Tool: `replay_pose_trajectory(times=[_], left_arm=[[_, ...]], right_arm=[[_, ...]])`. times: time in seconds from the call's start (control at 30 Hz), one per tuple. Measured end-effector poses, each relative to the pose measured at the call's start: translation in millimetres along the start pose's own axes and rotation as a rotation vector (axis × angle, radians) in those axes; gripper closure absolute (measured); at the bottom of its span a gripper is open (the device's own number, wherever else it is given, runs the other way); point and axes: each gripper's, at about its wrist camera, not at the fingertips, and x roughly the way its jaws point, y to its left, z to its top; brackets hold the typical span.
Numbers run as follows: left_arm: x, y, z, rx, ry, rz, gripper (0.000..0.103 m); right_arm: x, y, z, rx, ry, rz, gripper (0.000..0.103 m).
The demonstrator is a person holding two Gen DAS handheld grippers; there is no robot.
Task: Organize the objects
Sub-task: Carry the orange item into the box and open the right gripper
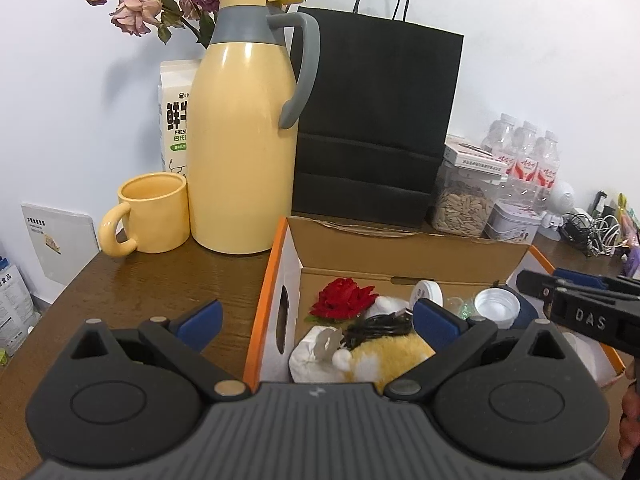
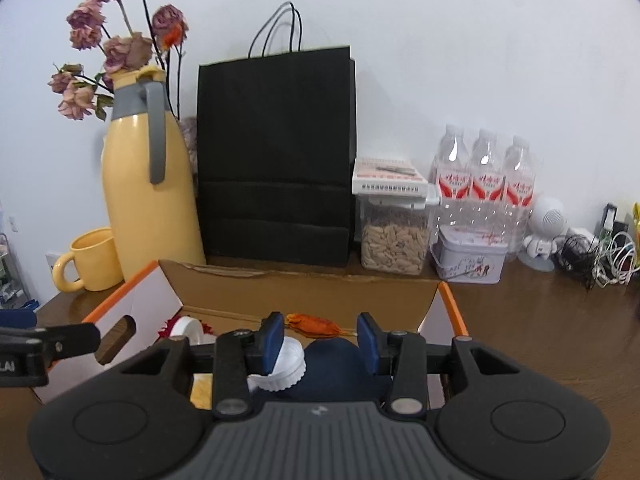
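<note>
Left tool [image 1: 316, 316] spread wide, empty, poised over the cardboard box [image 1: 400, 248] on the worktop [image 1: 140, 292], likely ready to pick. Right tool [image 2: 320, 342] half open around a dark blue object [image 2: 336, 372] inside the box, white cap [image 2: 286, 364] at 9 o'clock; contact unclear. Red flower [image 1: 344, 298] at box's 10 o'clock.

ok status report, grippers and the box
Left gripper open, above cardboard box. Right gripper open around dark blue object inside. White cap touching left finger.
</note>
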Motion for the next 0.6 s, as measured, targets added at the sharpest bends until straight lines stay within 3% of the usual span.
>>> replay_pose_trajectory(times=[0.03, 0.1, 0.3, 0.4, 0.6], left_arm=[[0.9, -0.5, 0.4, 0.001, 0.001, 0.002, 0.0], [1.5, -0.6, 0.8, 0.002, 0.0, 0.01, 0.0], [-5.5, 0.6, 3.4, -0.002, -0.013, 0.023, 0.0], [-13.2, -1.3, 3.7, 0.006, -0.021, 0.023, 0.0], [-37.1, -2.4, 2.4, 0.017, -0.034, -0.008, 0.0]], right_arm=[[0.9, -1.2, -0.4, 0.006, 0.004, 0.004, 0.043], [-0.4, -2.6, -2.0, 0.008, 0.0, 0.006, 0.028], [-8.6, -6.9, -1.8, 0.017, -0.009, 0.005, 0.006], [-16.7, -7.2, -0.4, 0.02, -0.02, 0.006, 0.0], [-39.8, -4.0, 1.0, 0.024, -0.028, 0.014, 0.0]])
